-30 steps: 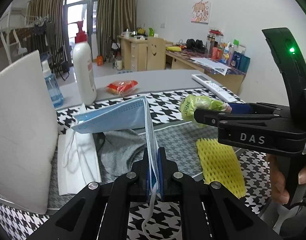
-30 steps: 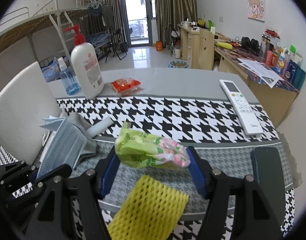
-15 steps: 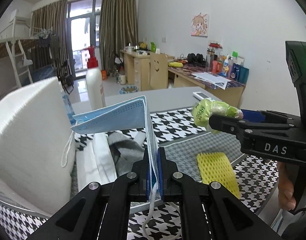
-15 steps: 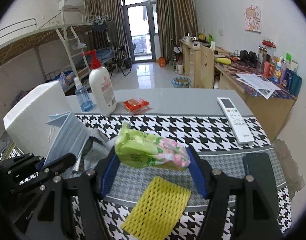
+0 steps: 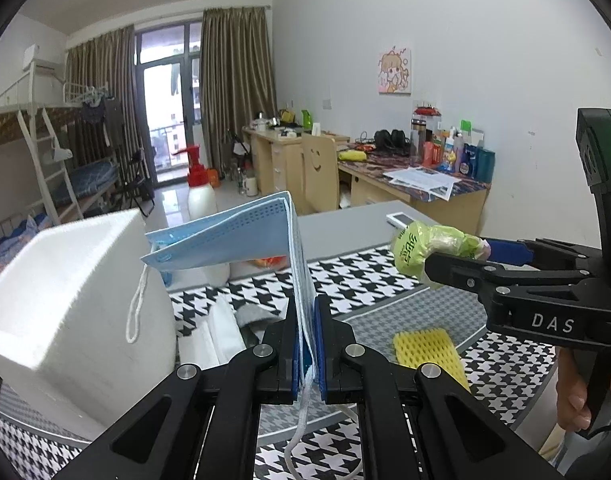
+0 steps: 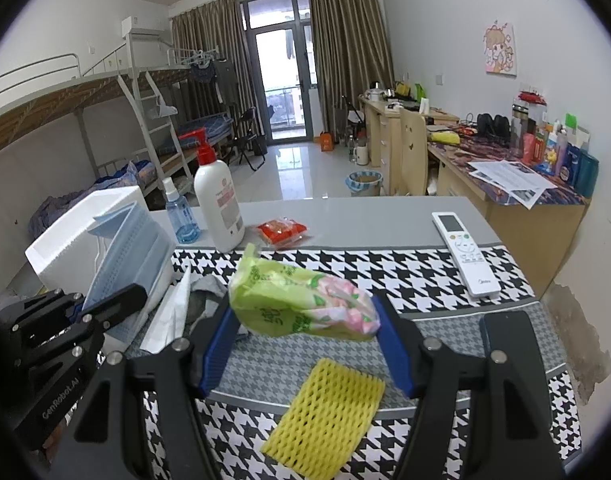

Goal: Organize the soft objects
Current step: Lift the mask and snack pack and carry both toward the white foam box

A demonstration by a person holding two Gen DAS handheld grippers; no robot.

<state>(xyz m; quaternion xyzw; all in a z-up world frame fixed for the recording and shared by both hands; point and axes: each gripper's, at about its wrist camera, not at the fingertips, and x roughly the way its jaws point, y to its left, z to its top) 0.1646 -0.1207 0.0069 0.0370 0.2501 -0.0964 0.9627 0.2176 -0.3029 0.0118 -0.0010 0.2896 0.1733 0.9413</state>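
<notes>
Left gripper (image 5: 306, 344) clamped on blue face masks (image 5: 241, 236), ear loop dangling. White foam box (image 5: 65, 304) just left. Right gripper (image 5: 457, 256) held green tissue pack (image 5: 429, 246) above yellow foam net (image 5: 427, 350) on houndstooth cloth (image 5: 357, 276).

Left black two-finger plastic gripper (image 5: 305, 344): angular linkage arms, silver round screws at joints, blue pads on inner finger faces; "GenRobot.AI" lettering along its side in right wrist view; right black two-finger plastic gripper (image 6: 305, 344): same build, long blue pads (image 6: 219, 344), white "DAS" marking, green indicator light on upright rear housing.
</notes>
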